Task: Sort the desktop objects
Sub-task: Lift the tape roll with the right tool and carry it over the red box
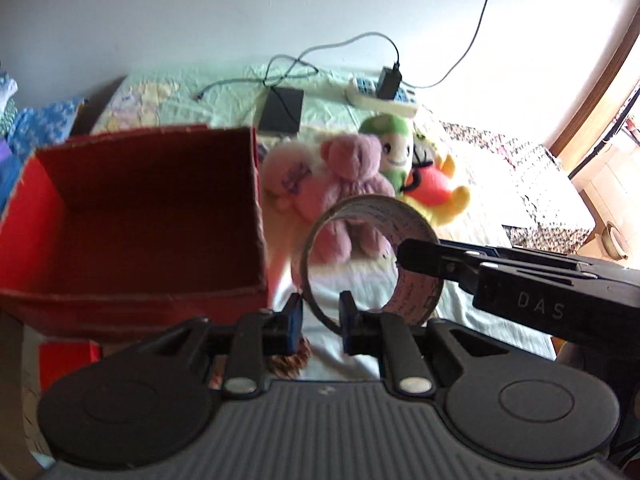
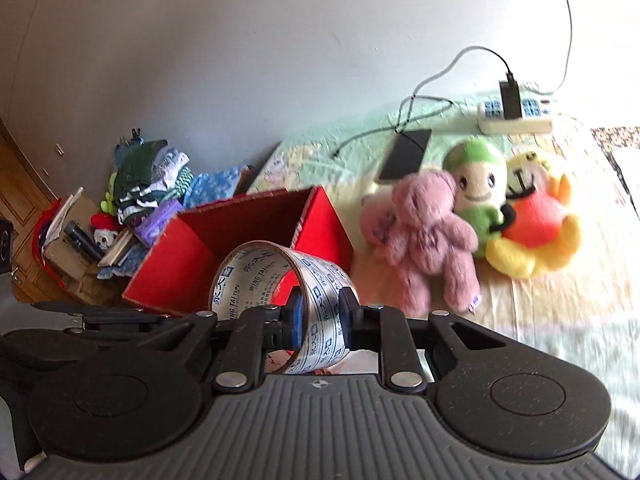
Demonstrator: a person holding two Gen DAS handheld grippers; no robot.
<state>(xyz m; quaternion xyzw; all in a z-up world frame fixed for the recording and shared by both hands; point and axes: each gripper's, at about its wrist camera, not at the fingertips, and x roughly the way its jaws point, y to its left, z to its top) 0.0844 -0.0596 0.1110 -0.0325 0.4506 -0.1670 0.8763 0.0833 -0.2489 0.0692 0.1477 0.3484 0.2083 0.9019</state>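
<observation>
**Tape roll held by both grippers beside the red box**

The right gripper (image 2: 319, 322) is pinching the wall of the tape roll (image 2: 280, 280), one finger inside the ring and one outside. In the left wrist view, the left gripper (image 1: 320, 322) is also closing its two fingers on the lower rim of the same roll (image 1: 360, 260), and the right gripper's arm is reaching in from the right side to the roll. The roll is standing on its edge in the air, above the bed cover (image 1: 224, 92).

Just left of the roll the open red box (image 1: 140, 216) is sitting. Behind the roll, a pink teddy bear (image 1: 352, 176), a green-capped doll (image 1: 394, 148) and a yellow and red plush (image 1: 436, 188) are lying together, touching each other. Farther back a black flat device (image 1: 281, 110) and a white power strip (image 1: 380, 98) are lying near the wall.
</observation>
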